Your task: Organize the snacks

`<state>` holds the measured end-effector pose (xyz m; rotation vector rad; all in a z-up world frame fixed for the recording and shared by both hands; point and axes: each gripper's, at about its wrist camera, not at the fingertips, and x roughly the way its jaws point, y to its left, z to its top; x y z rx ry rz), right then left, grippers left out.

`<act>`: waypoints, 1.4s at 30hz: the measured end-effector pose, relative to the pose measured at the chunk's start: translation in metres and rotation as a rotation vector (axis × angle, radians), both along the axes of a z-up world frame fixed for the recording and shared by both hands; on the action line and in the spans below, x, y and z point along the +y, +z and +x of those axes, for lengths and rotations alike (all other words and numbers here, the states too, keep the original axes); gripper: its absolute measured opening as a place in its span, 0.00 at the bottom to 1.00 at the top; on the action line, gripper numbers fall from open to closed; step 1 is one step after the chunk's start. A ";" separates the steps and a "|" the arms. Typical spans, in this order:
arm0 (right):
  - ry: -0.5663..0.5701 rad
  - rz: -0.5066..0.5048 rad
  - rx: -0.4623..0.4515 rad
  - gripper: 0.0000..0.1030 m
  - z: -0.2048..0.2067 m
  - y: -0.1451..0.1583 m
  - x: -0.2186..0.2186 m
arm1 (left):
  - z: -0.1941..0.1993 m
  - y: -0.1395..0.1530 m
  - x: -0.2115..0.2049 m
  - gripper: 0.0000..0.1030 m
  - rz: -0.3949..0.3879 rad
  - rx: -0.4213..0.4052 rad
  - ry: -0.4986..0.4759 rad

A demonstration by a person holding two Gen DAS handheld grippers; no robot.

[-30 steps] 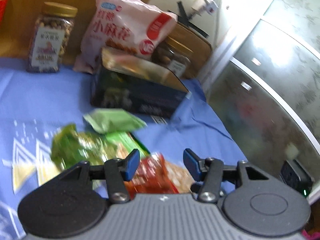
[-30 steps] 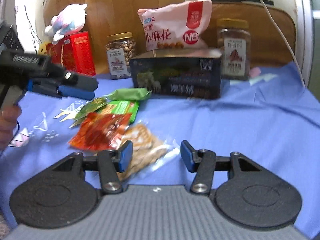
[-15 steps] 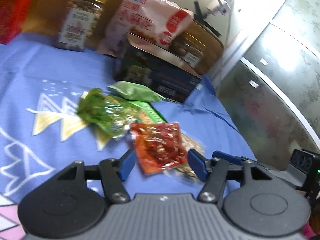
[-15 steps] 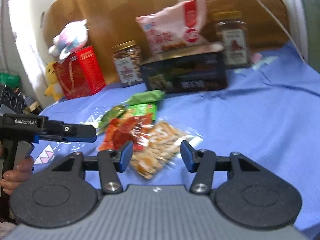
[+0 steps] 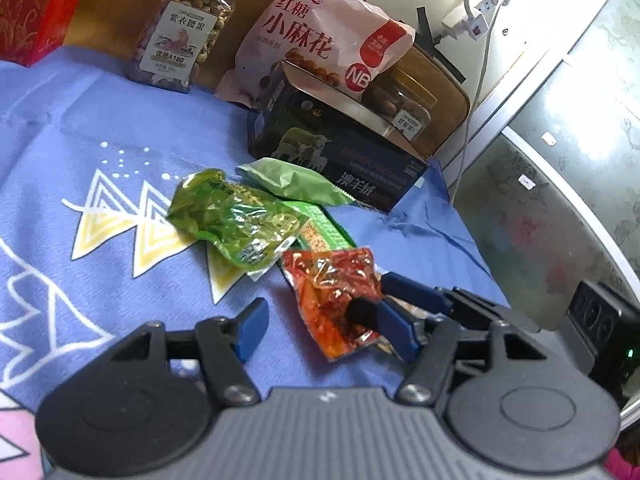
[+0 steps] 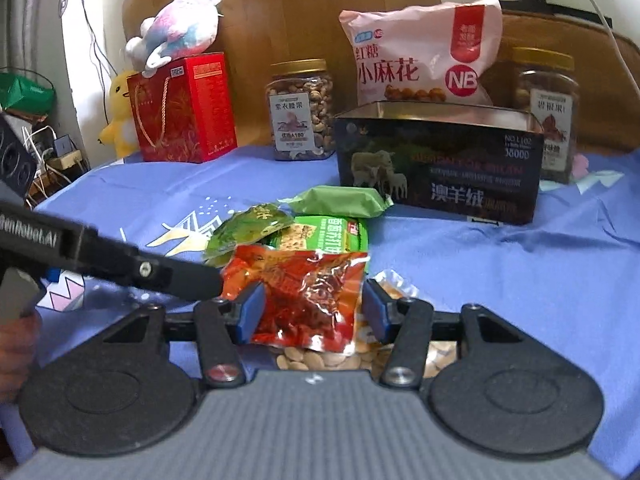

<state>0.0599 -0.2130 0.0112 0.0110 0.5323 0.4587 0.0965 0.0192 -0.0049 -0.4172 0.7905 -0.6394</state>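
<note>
Soft blue cloth (image 6: pixel 500 264), crinkly red foil packet (image 6: pixel 308 296) between both opening tongs, ungripped

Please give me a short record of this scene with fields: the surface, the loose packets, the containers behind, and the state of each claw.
surface: blue cloth
loose packets: red packet on top, green packets behind it, pale snack bag beneath it
containers behind: open dark tin, two nut jars, pink bag, red gift box
left claw: opening, beside red packet
right claw: opening, red packet between jaws
</note>
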 end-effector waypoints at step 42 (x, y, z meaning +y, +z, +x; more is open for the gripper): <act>-0.030 0.222 0.056 0.68 0.004 -0.002 -0.031 | -0.006 -0.004 -0.013 0.72 0.045 -0.103 0.012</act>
